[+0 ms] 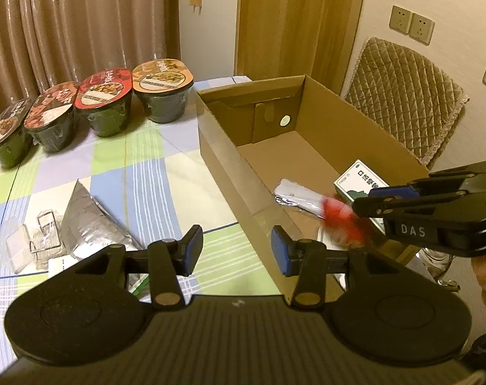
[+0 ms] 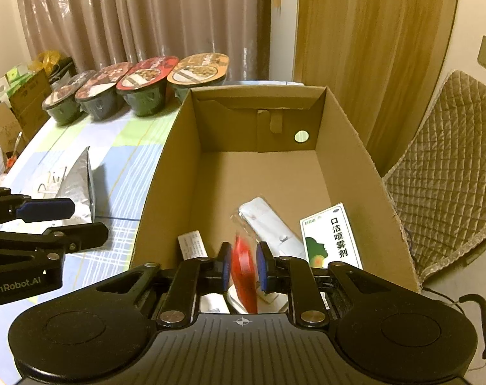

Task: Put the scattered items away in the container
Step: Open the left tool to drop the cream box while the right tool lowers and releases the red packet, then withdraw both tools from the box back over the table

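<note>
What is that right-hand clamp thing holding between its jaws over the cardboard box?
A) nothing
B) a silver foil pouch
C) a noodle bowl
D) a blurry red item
D: the right gripper has its jaws closed on a blurred red item above the cardboard box, where a white-and-green carton already lies.

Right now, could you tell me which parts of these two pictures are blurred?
Left wrist view: the red item by the right gripper is smeared by motion; the box stays sharp. Right wrist view: the same item between the pads is blurred; the carton print reads clearly.
</note>
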The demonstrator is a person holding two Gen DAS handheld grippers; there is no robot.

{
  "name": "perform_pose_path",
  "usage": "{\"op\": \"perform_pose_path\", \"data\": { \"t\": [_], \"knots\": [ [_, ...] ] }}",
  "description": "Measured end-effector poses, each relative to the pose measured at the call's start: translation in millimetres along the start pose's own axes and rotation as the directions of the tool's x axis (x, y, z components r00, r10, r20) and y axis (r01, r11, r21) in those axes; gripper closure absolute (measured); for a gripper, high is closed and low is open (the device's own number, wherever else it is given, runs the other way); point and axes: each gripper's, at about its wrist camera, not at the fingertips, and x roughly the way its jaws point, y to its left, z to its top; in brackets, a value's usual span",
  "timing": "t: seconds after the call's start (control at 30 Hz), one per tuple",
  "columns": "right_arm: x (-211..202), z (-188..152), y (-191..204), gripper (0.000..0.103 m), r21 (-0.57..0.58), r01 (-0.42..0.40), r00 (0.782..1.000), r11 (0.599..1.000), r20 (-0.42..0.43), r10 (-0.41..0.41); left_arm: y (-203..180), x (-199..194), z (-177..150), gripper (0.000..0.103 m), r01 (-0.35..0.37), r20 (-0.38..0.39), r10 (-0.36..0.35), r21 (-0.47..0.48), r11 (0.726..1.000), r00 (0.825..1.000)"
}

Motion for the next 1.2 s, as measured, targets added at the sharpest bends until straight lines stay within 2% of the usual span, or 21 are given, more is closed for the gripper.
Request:
{"op": "perform_pose_path", "data": {
  "t": [0.53, 0.73, 0.97, 1.0, 1.03, 1.07, 1.1, 1.2],
  "knots": [
    [-17, 3, 15, 0.082, -0.01, 0.005, 1.0, 1.0, 0.027, -0.004, 21, -18, -13, 0.061, -0.031, -0.002, 0.031, -0.023, 0.999, 1.0],
    [-40, 11, 43, 0.082, -0.057, -0.02, 0.997, 0.998, 0.067, 0.024, 40, -35, -24, 0.058, -0.067, -0.008, 0.066, -0.053, 0.996, 0.998],
    [-62, 16, 95, 0.082, -0.14, -0.081, 0.991, 0.987, 0.093, 0.095, 76, -67, -50, 0.048, -0.124, -0.011, 0.124, -0.135, 0.983, 0.992],
    [-63, 16, 102, 0.075, -0.149, -0.091, 0.99, 0.985, 0.093, 0.106, 82, -73, -55, 0.044, -0.133, -0.012, 0.133, -0.152, 0.979, 0.991],
    [-65, 15, 110, 0.033, -0.155, -0.097, 0.989, 0.983, 0.098, 0.113, 87, -78, -59, 0.042, -0.142, -0.012, 0.142, -0.168, 0.976, 0.99],
    [-68, 13, 117, 0.014, -0.159, -0.102, 0.986, 0.982, 0.115, 0.121, 93, -83, -63, 0.038, -0.151, -0.011, 0.151, -0.18, 0.972, 0.988],
    [-70, 11, 124, 0.009, -0.171, -0.112, 0.983, 0.979, 0.126, 0.134, 99, -88, -67, 0.035, -0.158, -0.01, 0.159, -0.192, 0.969, 0.987],
    [-69, 8, 147, 0.009, -0.204, -0.135, 0.982, 0.97, 0.104, 0.159, 115, -104, -78, 0.031, -0.179, -0.008, 0.182, -0.218, 0.959, 0.983]
  ]
}}
